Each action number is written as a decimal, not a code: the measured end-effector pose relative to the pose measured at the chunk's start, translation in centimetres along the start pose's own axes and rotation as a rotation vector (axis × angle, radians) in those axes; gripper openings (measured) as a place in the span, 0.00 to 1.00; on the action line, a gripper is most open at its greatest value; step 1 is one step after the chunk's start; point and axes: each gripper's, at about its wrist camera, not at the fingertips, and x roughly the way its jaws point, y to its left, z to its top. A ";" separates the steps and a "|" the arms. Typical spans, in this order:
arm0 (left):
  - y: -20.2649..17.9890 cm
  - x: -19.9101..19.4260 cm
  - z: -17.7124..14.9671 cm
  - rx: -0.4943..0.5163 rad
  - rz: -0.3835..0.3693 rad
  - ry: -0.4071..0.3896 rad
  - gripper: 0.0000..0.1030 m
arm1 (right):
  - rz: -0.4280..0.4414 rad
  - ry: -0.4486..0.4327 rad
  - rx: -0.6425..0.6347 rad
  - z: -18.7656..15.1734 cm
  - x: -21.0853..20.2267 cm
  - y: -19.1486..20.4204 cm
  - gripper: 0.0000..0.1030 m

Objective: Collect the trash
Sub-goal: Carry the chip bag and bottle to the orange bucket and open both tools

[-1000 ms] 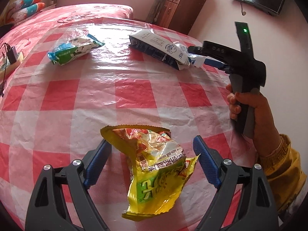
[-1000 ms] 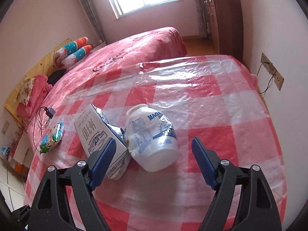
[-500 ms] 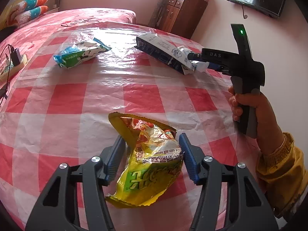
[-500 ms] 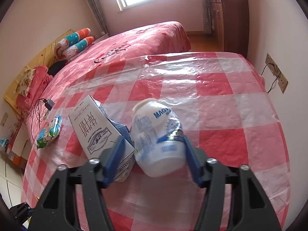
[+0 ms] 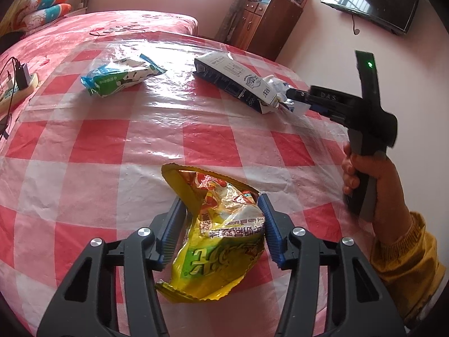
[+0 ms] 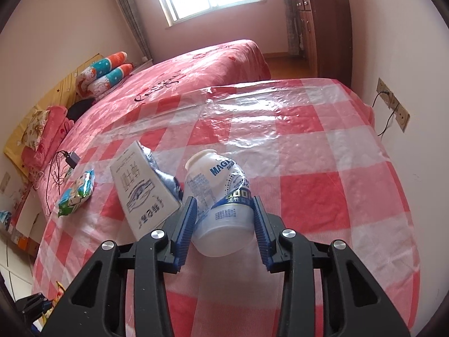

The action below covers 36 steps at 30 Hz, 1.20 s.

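My left gripper [image 5: 221, 224] is shut on a crumpled yellow snack bag [image 5: 219, 241], which is squeezed between the blue pads over the red checked tablecloth [image 5: 112, 146]. My right gripper [image 6: 223, 219] is shut on a white plastic drink bottle [image 6: 221, 196] with blue print, held by its base end. A white and blue milk carton [image 6: 140, 188] lies right next to the bottle, on its left; it also shows in the left wrist view [image 5: 233, 81]. A green and blue snack wrapper [image 5: 120, 75] lies at the far left of the table, and it shows in the right wrist view [image 6: 75, 193].
The table is covered with clear plastic. A bed [image 6: 182, 78] with a red cover stands beyond it. A power strip with a charger [image 5: 19, 81] sits at the left edge. A wooden cabinet [image 5: 263, 25] stands at the back. Wall sockets [image 6: 393, 104] are on the right wall.
Both grippers were open a second ago and have closed: the left on the yellow bag, the right on the bottle. Both have lifted a little, with the bag now crumpled.
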 end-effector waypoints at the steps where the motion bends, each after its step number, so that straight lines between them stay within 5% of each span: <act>1: 0.0 -0.1 0.0 -0.001 -0.002 -0.001 0.52 | 0.002 -0.002 0.004 -0.2 -0.2 0.0 0.40; 13: 1.1 -0.6 -0.4 -0.024 -0.037 -0.009 0.52 | 0.111 -0.014 0.117 -4.1 -4.1 -0.1 0.39; 25: 3.2 -2.5 -1.1 -0.070 -0.056 -0.043 0.51 | 0.313 0.082 0.189 -8.3 -6.0 4.2 0.39; 36: 5.5 -5.0 -2.4 -0.108 -0.056 -0.083 0.51 | 0.408 0.177 0.166 -10.7 -6.4 8.7 0.39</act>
